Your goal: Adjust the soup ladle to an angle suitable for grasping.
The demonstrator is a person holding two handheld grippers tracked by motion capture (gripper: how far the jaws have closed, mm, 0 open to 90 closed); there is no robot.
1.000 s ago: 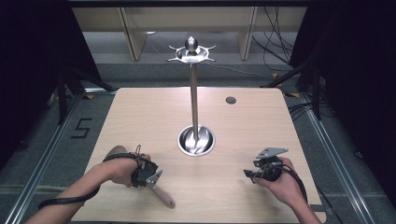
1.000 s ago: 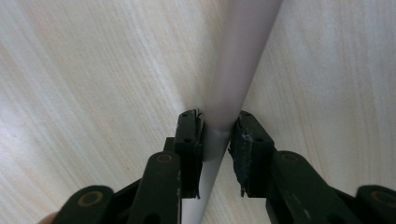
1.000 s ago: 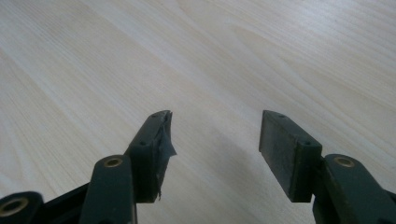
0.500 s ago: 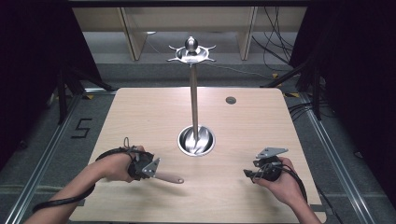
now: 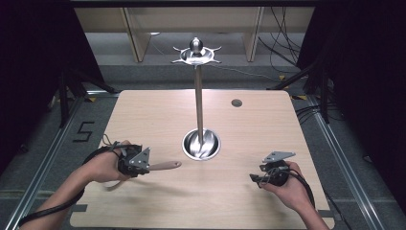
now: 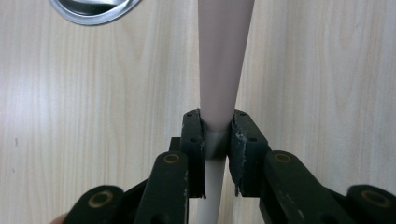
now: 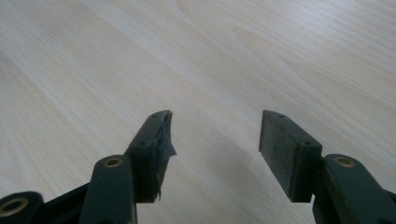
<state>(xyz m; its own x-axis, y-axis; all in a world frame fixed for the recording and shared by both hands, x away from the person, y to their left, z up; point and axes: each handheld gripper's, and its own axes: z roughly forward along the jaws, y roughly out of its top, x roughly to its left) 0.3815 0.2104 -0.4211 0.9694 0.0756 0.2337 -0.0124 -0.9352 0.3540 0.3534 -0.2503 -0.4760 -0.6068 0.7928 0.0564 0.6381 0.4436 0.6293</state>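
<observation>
Pale pink-beige, the utensil handle (image 6: 223, 65) sits pinched between the left gripper (image 5: 136, 161)'s jaws, above the table (image 5: 268, 129) and pointing toward the steel stand (image 5: 198, 100)'s base dish — its head end is hidden. To carry it well, the grip likely wants keeping firm and the handle level. The right gripper (image 7: 212, 140) rests with jaws wide, empty. Light woodgrain tabletop; dark curtains, cables and grey floor surround it.
</observation>
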